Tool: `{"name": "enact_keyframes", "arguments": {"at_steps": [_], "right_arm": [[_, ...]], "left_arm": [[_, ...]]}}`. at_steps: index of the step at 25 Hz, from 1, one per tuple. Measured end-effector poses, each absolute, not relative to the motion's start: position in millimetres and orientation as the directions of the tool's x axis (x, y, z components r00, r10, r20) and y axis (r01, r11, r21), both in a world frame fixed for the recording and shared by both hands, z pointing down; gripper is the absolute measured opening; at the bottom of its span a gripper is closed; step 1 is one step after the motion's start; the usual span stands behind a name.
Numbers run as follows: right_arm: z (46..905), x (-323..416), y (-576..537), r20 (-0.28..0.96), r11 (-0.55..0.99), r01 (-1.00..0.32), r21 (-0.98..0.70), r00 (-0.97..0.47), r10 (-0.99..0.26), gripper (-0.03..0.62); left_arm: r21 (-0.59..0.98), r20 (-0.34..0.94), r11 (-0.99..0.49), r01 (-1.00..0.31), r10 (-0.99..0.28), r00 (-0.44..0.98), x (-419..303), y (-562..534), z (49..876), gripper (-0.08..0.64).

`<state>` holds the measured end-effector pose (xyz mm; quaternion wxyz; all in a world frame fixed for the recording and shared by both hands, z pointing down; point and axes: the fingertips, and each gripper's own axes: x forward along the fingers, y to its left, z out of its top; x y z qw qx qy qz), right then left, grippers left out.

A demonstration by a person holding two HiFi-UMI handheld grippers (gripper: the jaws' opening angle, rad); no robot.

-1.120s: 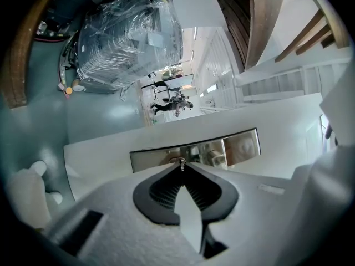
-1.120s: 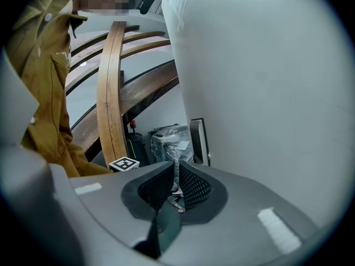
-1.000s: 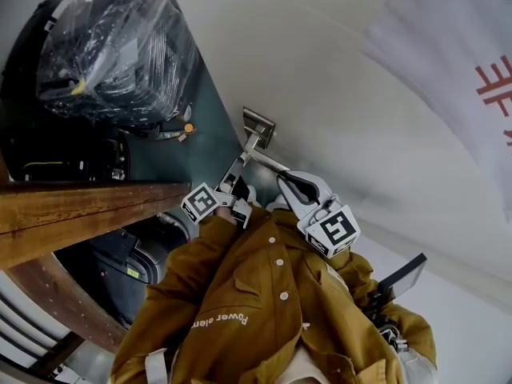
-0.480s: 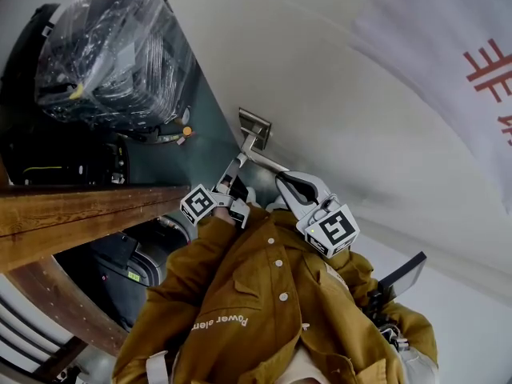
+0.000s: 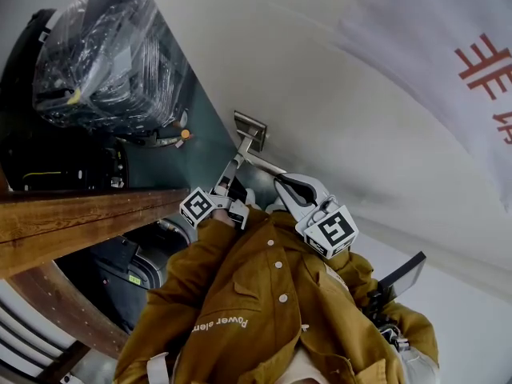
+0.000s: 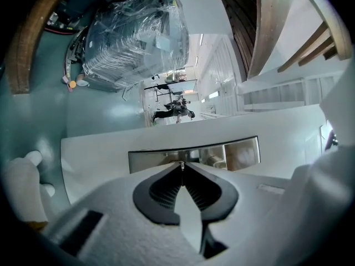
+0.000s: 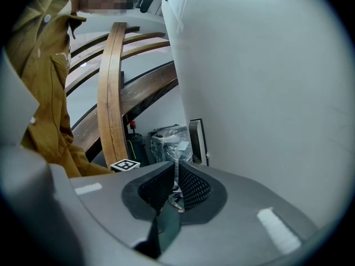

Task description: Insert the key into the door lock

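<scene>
At far left sits 1 bundle wrapped in clear plastic (image 5: pixel 112 54), its contents lost behind the glare. Below it 1 wooden rail (image 5: pixel 80 214) is cut off by the frame edge. Next come the 2 grippers, each with 1 marker cube. The left gripper (image 5: pixel 229 181) has its cube (image 5: pixel 199 206) facing the head camera and its tip at the free end of the 1 silver door handle (image 5: pixel 240 154). In the left gripper view its jaws (image 6: pixel 181 168) are pressed together, their tips at the lower edge of the handle (image 6: pixel 233 153). A thin sliver shows between the tips, too small to identify. In the distance stand a few tiny figures, too small to make out. The jacket (image 5: pixel 264 294) carries the print "Power elem", the rest folded out of sight. The right gripper (image 5: pixel 282 182) lies just beside the handle, near the white door (image 5: pixel 336 118). In the right gripper view its jaws (image 7: pixel 176 173) are closed on 1 small metal key (image 7: pixel 176 199), which is mostly buried between the black pads. The keyhole cannot be made out in any view. At far right hangs 1 white banner (image 5: pixel 448 70) with red characters, cropped and unreadable.
</scene>
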<state>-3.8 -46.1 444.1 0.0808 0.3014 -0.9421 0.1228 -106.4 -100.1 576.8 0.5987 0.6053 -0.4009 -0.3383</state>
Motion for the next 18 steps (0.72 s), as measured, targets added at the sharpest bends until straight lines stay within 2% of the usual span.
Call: {"name": "enact_keyframes", "arguments": {"at_steps": [3, 7, 11, 18], "right_arm": [[444, -3, -47, 0.226, 0.786, -0.59, -0.183, -0.804, -0.55, 0.029], [446, -1, -47, 0.229, 0.781, -0.593, -0.193, -0.802, -0.552, 0.029], [448, -6, -46, 0.235, 0.792, -0.579, -0.192, -0.811, -0.536, 0.028], [451, -20, -37, 0.239, 0.804, -0.562, -0.193, -0.822, -0.517, 0.026]], "left_arm": [[0.999, 0.043, 0.029, -0.037, -0.892, 0.45, -102, -102, 570, 0.025], [0.996, 0.083, 0.055, -0.076, -0.896, 0.437, -109, -102, 583, 0.025], [1.0, 0.02, 0.029, 0.013, -0.902, 0.431, -105, -110, 582, 0.034], [0.998, -0.046, -0.022, 0.053, -0.859, 0.51, -88, -121, 586, 0.026]]}}
